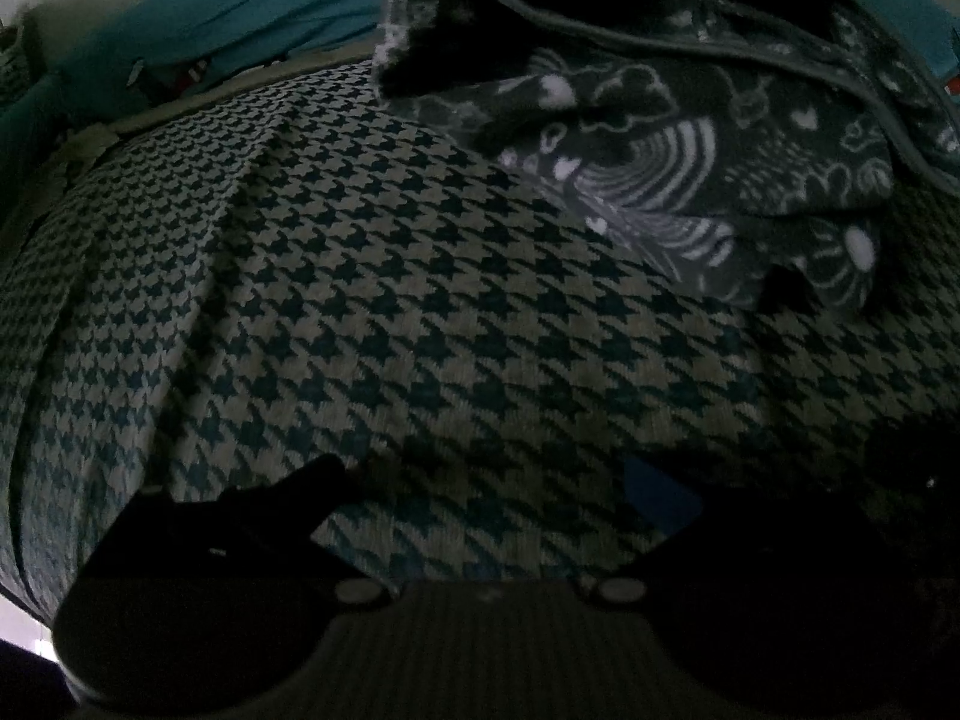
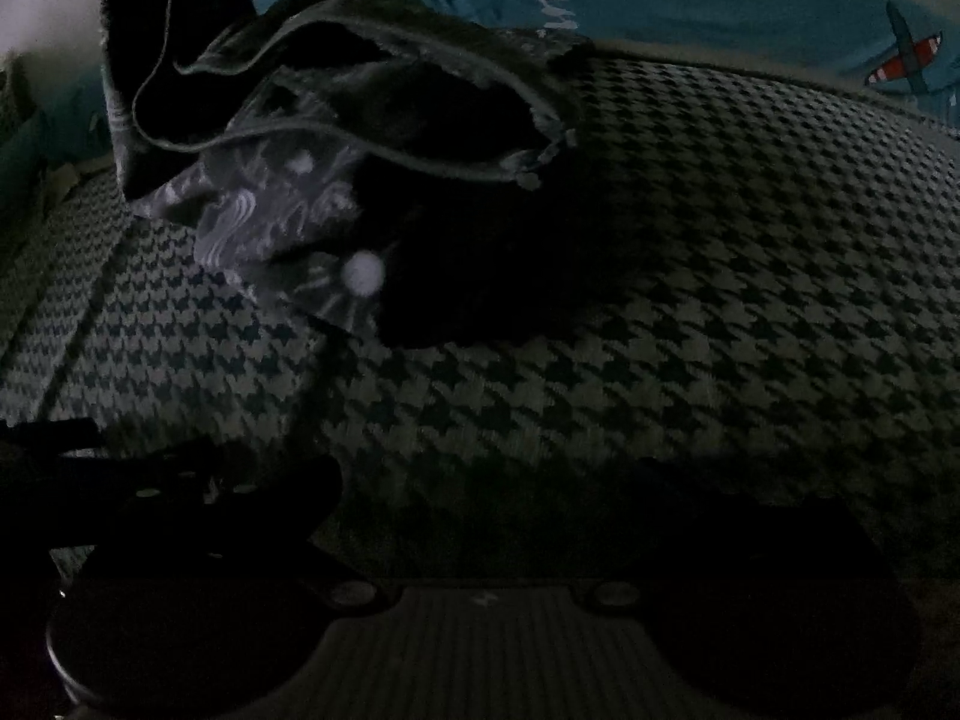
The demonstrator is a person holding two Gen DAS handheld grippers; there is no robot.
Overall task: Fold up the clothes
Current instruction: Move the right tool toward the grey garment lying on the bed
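The views are very dim. A teal-and-cream houndstooth cloth (image 1: 360, 312) lies spread flat and fills most of both views (image 2: 690, 300). On it sits a crumpled dark garment with white floral and swirl print (image 1: 690, 168), at the upper right of the left wrist view and the upper left of the right wrist view (image 2: 288, 210). My left gripper (image 1: 480, 486) hovers low over the houndstooth cloth, jaws wide apart, nothing between them. My right gripper (image 2: 492, 480) is also spread wide over the same cloth, short of the dark garment.
A teal sheet with aeroplane prints (image 2: 750, 6) lies beyond the cloth and shows again in the left wrist view (image 1: 240, 6). A dark mechanical shape (image 2: 90, 468) sits at the lower left edge of the right wrist view.
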